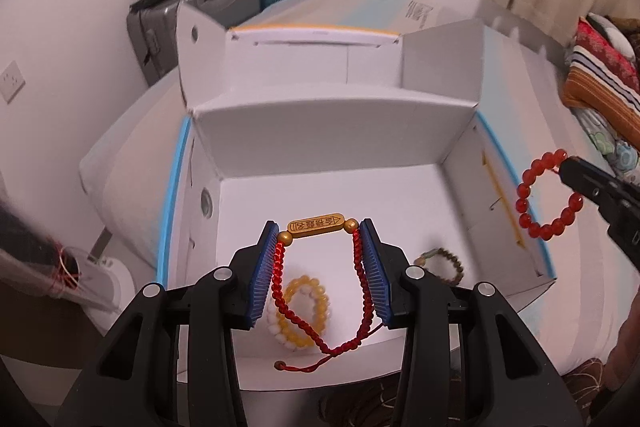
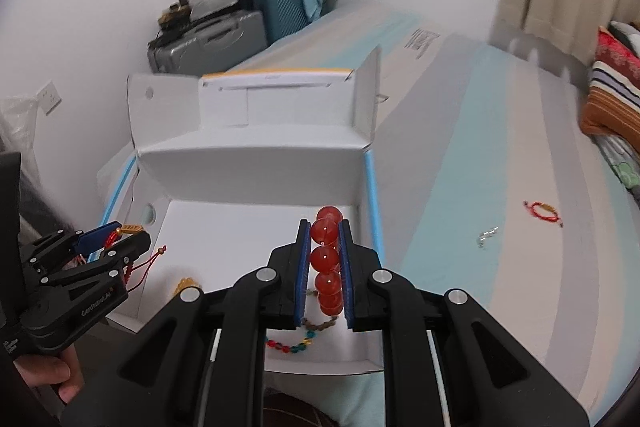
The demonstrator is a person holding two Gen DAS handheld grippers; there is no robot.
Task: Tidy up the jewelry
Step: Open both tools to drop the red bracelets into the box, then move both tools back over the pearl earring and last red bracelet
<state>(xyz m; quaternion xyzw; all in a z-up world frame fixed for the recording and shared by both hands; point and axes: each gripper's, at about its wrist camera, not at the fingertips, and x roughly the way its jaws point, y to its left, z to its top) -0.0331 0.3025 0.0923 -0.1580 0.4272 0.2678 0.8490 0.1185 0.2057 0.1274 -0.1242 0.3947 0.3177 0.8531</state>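
My left gripper (image 1: 319,227) holds a red cord bracelet with a gold tag (image 1: 317,225) stretched between its blue pads, above the open white box (image 1: 332,131); the cord hangs down into it. It also shows at the left of the right wrist view (image 2: 124,233). My right gripper (image 2: 324,225) is shut on a red bead bracelet (image 2: 327,259) over the box's right side; the left wrist view shows that bracelet (image 1: 548,199) hanging as a ring. In the box lie a yellow bead bracelet (image 1: 304,311), a brown bead bracelet (image 1: 448,263) and a multicoloured bead strand (image 2: 290,345).
The box (image 2: 256,155) sits on a bed with a grey and pale blue striped sheet (image 2: 460,163). On the sheet to the right lie a red cord bracelet (image 2: 542,213) and a small silver piece (image 2: 486,235). Suitcases (image 2: 224,35) stand at the back; folded bedding (image 2: 616,99) is at the right.
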